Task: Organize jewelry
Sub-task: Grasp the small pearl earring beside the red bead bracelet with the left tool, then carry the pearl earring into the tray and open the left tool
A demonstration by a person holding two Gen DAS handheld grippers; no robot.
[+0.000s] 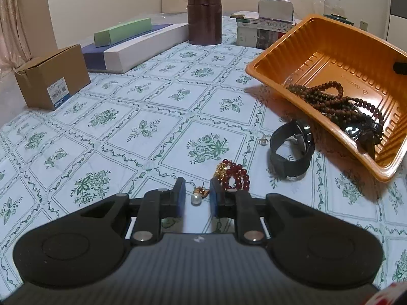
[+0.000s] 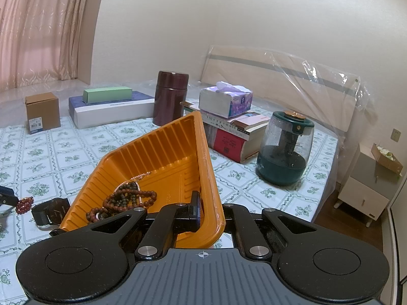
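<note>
My left gripper (image 1: 197, 194) hovers low over the floral cloth, its blue pads a narrow gap apart. A pearl earring (image 1: 195, 199) with a gold piece lies between them, and the pads are not pressing on it. Just past the right pad lies a red bead bracelet (image 1: 235, 176) (image 2: 24, 204) with a gold charm. A black watch (image 1: 292, 151) (image 2: 51, 212) stands beside the orange tray (image 1: 338, 43) (image 2: 157, 152). My right gripper (image 2: 207, 212) is shut on the tray's near wall and holds it tilted. Brown bead strands (image 1: 330, 99) (image 2: 127, 198) and a dark watch (image 1: 356, 130) lie inside.
At the back stand a cardboard box (image 1: 51, 78), a green box (image 1: 122, 31) on a long flat box, a brown canister (image 1: 204, 16) and a tissue box (image 2: 226, 99) on books. A green humidifier (image 2: 285, 150) is at the right, near the bed's edge. A small clear trinket (image 1: 263, 141) lies by the watch.
</note>
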